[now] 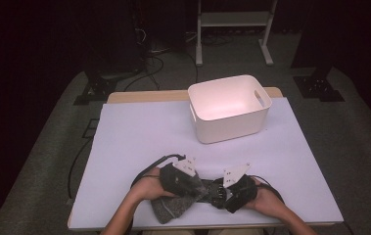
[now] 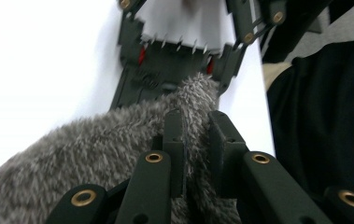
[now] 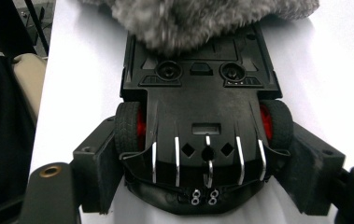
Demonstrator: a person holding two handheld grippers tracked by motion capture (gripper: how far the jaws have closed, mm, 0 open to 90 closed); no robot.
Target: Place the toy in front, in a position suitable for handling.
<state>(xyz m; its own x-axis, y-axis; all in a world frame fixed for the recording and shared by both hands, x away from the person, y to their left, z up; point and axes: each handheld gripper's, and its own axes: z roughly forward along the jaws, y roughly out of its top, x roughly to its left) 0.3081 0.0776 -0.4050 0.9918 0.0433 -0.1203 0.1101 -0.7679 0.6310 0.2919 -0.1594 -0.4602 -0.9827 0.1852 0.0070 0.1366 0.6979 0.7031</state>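
Note:
A black toy car (image 3: 202, 102) with red wheel hubs lies belly-up, its underside toward the camera in the right gripper view. My right gripper (image 3: 207, 184) is shut on it, one jaw pressing each side at the rear wheels. A grey furry cloth (image 2: 95, 154) drapes over the car's far end (image 2: 165, 74). My left gripper (image 2: 195, 135) pinches a fold of that cloth, shut on it. From above, both grippers meet near the table's front edge: the left gripper (image 1: 198, 188) over the cloth (image 1: 171, 209), the right gripper (image 1: 220, 192) on the car (image 1: 216, 188).
A white plastic bin (image 1: 229, 105) with handle cut-outs stands at the back right of the pale sheet-covered table (image 1: 139, 132). Cables trail from both grippers. The person's dark-clothed lap sits just past the front edge. A white rack stands on the floor beyond.

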